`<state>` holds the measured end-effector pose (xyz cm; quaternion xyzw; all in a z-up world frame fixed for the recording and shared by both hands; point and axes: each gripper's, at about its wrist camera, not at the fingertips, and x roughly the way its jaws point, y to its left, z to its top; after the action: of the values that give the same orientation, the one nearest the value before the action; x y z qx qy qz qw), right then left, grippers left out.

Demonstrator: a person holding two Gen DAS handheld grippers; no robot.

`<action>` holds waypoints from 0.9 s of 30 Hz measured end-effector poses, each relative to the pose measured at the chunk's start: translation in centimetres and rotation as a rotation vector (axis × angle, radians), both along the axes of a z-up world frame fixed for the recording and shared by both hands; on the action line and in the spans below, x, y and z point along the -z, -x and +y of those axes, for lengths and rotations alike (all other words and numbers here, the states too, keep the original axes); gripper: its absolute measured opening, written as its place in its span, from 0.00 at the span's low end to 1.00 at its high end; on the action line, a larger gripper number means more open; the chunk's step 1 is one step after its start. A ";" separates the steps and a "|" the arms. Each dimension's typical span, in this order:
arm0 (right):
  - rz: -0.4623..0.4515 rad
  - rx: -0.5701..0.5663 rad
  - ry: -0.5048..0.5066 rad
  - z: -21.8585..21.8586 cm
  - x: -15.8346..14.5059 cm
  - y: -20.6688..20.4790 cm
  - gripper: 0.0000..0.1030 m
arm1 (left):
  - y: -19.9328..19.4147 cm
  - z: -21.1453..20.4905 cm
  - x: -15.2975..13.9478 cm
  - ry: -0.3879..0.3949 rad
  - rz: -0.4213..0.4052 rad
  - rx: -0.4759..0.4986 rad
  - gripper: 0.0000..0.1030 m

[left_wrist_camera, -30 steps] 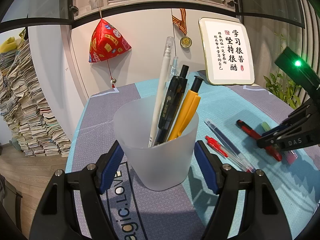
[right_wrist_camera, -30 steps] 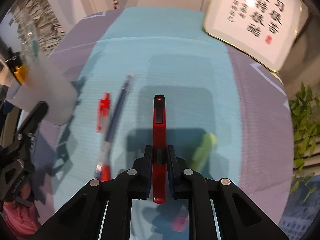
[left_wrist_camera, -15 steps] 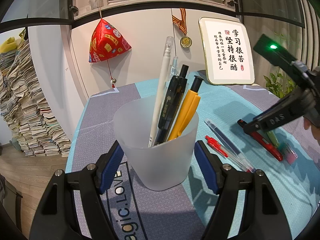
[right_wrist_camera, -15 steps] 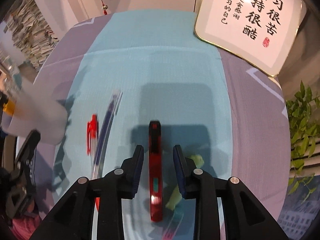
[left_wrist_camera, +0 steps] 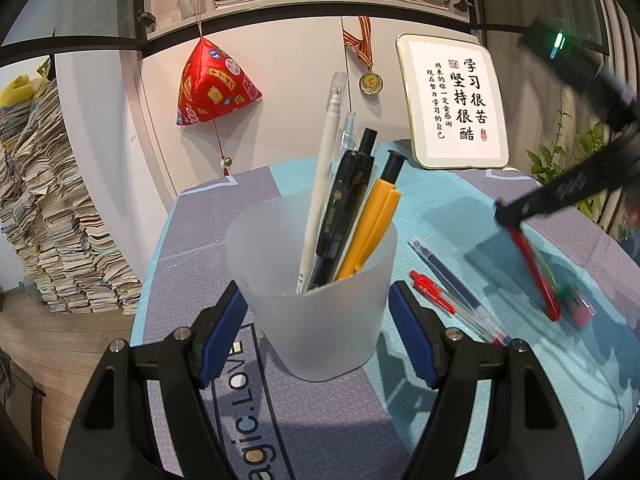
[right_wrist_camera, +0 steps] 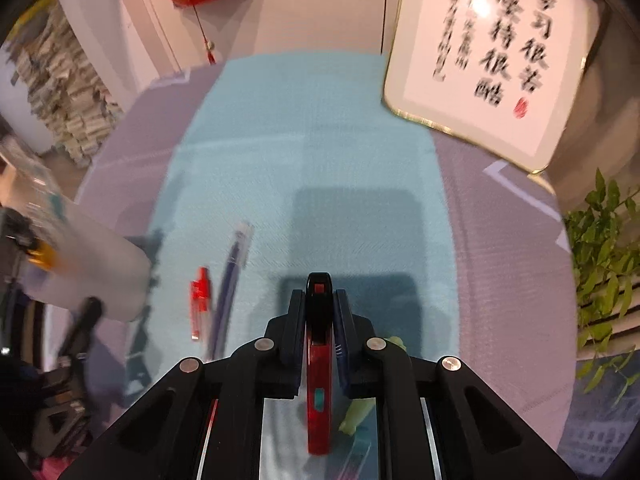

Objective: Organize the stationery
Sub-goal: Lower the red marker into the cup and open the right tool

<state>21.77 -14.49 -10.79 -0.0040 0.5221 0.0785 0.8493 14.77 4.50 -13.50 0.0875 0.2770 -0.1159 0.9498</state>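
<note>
Right wrist view: my right gripper (right_wrist_camera: 318, 330) has just closed again and clamps the red pen (right_wrist_camera: 319, 364), its tip lifted. Its tail hides a green highlighter (right_wrist_camera: 356, 416); motion blurs everything. Left of it lie two more pens (right_wrist_camera: 224, 280). My left gripper (left_wrist_camera: 316, 332) clasps the frosted cup (left_wrist_camera: 316, 312).

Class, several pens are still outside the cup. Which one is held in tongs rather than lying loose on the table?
The dark red pen, clamped in the right tongs; the others lie loose.
</note>
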 end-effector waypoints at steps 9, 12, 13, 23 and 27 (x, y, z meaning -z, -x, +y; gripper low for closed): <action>-0.214 -0.060 -0.041 3.2 -7.9 2.1 0.14 | 0.0 0.0 0.0 0.000 0.000 0.001 0.70; -0.272 -0.093 -0.065 4.1 -10.7 2.9 0.14 | 0.0 0.0 0.0 0.000 0.000 0.001 0.70; -0.290 -0.106 -0.071 4.5 -11.7 3.0 0.14 | 0.0 0.0 0.0 0.000 0.000 0.001 0.70; -0.394 -0.262 -0.106 9.5 -17.5 4.4 0.14 | 0.0 0.0 0.0 -0.001 0.001 0.001 0.70; -0.413 -0.308 -0.099 11.5 -18.2 4.5 0.14 | 0.0 0.0 0.0 -0.001 0.000 0.001 0.70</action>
<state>17.23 -2.97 7.38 -0.0577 0.3264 0.2300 0.9150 14.79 4.49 -13.52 0.0880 0.2772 -0.1162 0.9497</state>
